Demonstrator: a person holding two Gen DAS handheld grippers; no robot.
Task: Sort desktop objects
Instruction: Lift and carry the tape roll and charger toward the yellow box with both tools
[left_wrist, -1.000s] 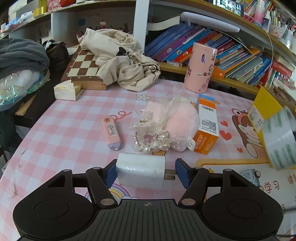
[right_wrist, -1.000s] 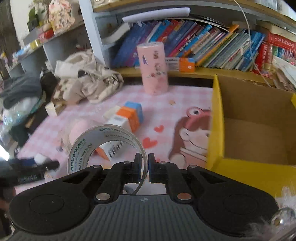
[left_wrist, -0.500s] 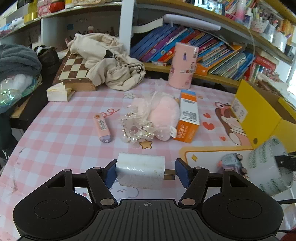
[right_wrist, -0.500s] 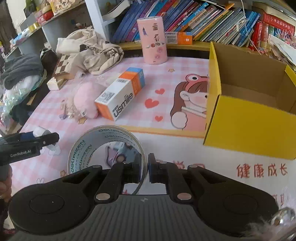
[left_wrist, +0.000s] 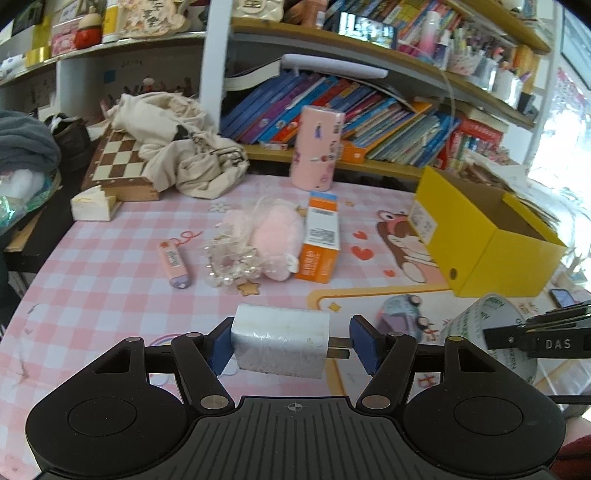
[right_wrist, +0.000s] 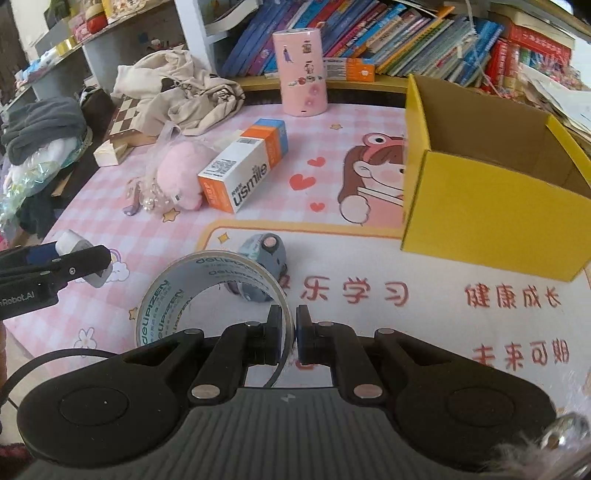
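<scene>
My left gripper (left_wrist: 291, 345) is shut on a white charger plug (left_wrist: 279, 345), held above the near part of the pink checked mat. My right gripper (right_wrist: 290, 332) is shut on the wall of a clear tape roll (right_wrist: 177, 299), which also shows in the left wrist view (left_wrist: 491, 339). An open yellow box (right_wrist: 491, 206) stands at the right; it also shows in the left wrist view (left_wrist: 480, 236), and no contents show inside. On the mat lie an orange and white usmile carton (right_wrist: 242, 173), a pink plush (right_wrist: 181, 170) with a bead string (left_wrist: 231, 264), and a small pink tube (left_wrist: 173, 264).
A pink cylinder (left_wrist: 317, 151) stands at the back by the book shelf (left_wrist: 369, 110). A chessboard (left_wrist: 118, 162) under a beige cloth bag (left_wrist: 177, 147) and a small white box (left_wrist: 92, 206) lie at the back left. The left gripper shows in the right wrist view (right_wrist: 55, 273).
Both grippers have pulled back towards the near edge with their loads still held. The yellow box and the carton now sit farther ahead in both views.
</scene>
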